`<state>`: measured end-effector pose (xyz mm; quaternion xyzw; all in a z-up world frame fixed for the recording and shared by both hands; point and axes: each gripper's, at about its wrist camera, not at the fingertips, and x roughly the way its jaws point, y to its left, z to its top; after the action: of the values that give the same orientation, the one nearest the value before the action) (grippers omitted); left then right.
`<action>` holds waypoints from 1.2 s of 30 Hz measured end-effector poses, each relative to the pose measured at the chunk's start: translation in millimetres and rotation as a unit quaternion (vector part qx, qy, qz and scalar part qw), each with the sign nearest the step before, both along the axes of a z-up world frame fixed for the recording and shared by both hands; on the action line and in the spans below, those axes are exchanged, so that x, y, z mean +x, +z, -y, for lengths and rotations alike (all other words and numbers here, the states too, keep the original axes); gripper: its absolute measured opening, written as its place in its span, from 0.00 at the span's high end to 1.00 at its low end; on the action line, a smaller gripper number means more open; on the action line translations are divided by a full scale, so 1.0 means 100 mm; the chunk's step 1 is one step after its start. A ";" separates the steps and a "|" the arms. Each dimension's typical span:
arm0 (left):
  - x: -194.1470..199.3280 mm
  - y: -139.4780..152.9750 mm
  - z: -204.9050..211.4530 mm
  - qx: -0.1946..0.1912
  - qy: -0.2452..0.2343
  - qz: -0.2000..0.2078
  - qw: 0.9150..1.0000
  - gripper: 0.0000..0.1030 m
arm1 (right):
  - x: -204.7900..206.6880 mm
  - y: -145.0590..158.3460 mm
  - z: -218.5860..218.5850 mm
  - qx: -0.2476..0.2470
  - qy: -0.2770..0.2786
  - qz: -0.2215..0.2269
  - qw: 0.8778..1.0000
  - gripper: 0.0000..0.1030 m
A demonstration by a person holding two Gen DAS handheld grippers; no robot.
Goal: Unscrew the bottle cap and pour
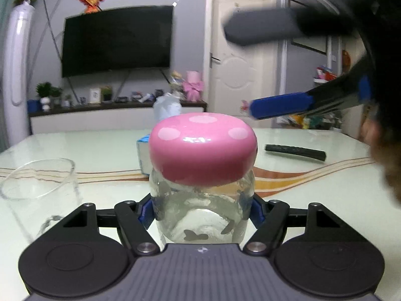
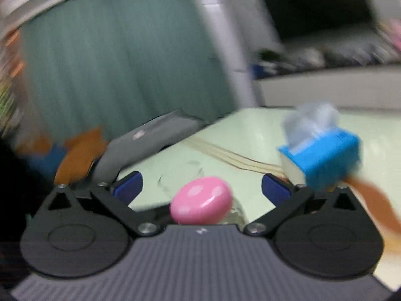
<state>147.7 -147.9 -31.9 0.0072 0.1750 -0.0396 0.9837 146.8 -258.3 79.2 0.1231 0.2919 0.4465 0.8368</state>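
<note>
Left gripper [image 1: 201, 213] pinches the clear glass bottle [image 1: 201, 205], pink spotted cap [image 1: 203, 148] on; right gripper [image 2: 201, 188] spread above it, empty glass cup [image 1: 37, 180] alongside

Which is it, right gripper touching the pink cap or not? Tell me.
Apart. The right wrist view shows the right gripper open, table visible between each blue finger and the pink cap.

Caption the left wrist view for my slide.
Left tool clamps the bottle, pink cap on, glass beside it.

A home living room: wall-mounted television [image 1: 116, 40] above a cluttered low cabinet [image 1: 100, 115], white door [image 1: 238, 57], glossy tabletop [image 1: 300, 175].
</note>
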 end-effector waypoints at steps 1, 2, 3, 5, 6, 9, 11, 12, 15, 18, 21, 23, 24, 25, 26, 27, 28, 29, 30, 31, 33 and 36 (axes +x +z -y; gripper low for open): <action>-0.03 -0.01 0.02 0.004 0.007 0.004 1.000 0.29 | 0.00 0.09 -0.05 -0.021 -0.040 -0.043 0.998 0.00; -0.04 -0.01 0.03 0.005 0.011 0.005 1.000 0.29 | 0.00 0.18 -0.12 -0.040 -0.062 -0.074 0.995 0.00; -0.05 -0.01 0.04 0.003 0.015 0.005 1.000 0.29 | 0.00 0.27 -0.20 -0.059 -0.081 -0.102 0.990 0.00; -0.05 0.01 0.03 -0.009 0.027 -0.001 1.000 0.29 | 0.01 0.40 -0.29 -0.087 -0.109 -0.143 0.980 0.00; -0.03 0.02 0.01 -0.018 0.033 -0.005 0.999 0.29 | 0.02 0.47 -0.37 -0.117 -0.127 -0.157 0.973 0.00; 0.01 0.04 -0.02 -0.028 0.037 -0.015 0.999 0.29 | 0.03 0.61 -0.66 -0.179 -0.162 -0.207 0.948 0.00; 0.04 0.04 -0.02 -0.029 0.032 -0.023 0.999 0.27 | 0.08 0.67 -0.86 -0.207 -0.168 -0.227 0.937 0.00; 0.07 0.04 -0.03 -0.032 0.027 -0.032 0.999 0.27 | 0.11 0.68 -0.95 -0.222 -0.174 -0.238 0.930 0.00; 0.10 0.03 -0.08 -0.043 0.021 -0.037 0.998 0.25 | 0.16 0.67 -1.17 -0.261 -0.184 -0.251 0.914 0.00; 0.10 0.01 -0.09 -0.041 0.019 -0.031 0.999 0.25 | 0.17 0.61 -1.33 -0.301 -0.203 -0.243 0.900 0.00; 0.09 0.02 -0.11 -0.034 0.013 -0.022 0.999 0.25 | 0.23 0.51 -1.44 -0.326 -0.212 -0.251 0.887 0.01; 0.07 0.06 -0.13 -0.035 0.006 -0.015 0.999 0.25 | 0.29 0.45 -1.49 -0.338 -0.213 -0.259 0.879 0.06; 0.05 0.08 -0.14 -0.035 0.002 -0.008 0.999 0.25 | 0.31 0.44 -1.51 -0.340 -0.214 -0.262 0.877 0.07; 0.04 0.10 -0.14 -0.035 -0.001 -0.003 0.999 0.25 | 0.33 0.44 -1.52 -0.344 -0.215 -0.264 0.875 0.09; 0.02 0.10 -0.15 -0.034 -0.003 -0.001 0.999 0.25 | 0.35 0.43 -1.54 -0.347 -0.218 -0.265 0.873 0.11; 0.01 0.11 -0.17 -0.034 -0.006 0.001 0.999 0.25 | 0.37 0.43 -1.55 -0.350 -0.220 -0.266 0.871 0.12; 0.00 0.11 -0.18 -0.035 -0.009 0.001 0.999 0.25 | 0.37 0.43 -1.55 -0.352 -0.221 -0.267 0.869 0.12; -0.02 0.11 -0.18 -0.033 -0.013 0.003 0.999 0.25 | 0.38 0.44 -1.55 -0.355 -0.222 -0.269 0.868 0.11; -0.03 0.10 -0.19 -0.031 -0.017 0.005 0.999 0.25 | 0.38 0.43 -1.55 -0.357 -0.223 -0.272 0.865 0.11; -0.04 0.10 -0.19 -0.031 -0.018 0.006 0.999 0.25 | 0.39 0.41 -1.55 -0.361 -0.224 -0.275 0.863 0.11; -0.05 0.10 -0.18 -0.031 -0.025 0.007 0.999 0.27 | 0.39 0.38 -1.55 -0.366 -0.224 -0.281 0.858 0.11; -0.07 0.10 -0.16 -0.024 -0.027 0.010 0.999 0.28 | 0.38 0.35 -1.58 -0.369 -0.223 -0.281 0.857 0.11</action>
<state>140.7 -132.0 -21.6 -0.0116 0.1643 -0.0704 0.9838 184.7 -100.2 114.6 -0.0129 0.6228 0.0542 0.7804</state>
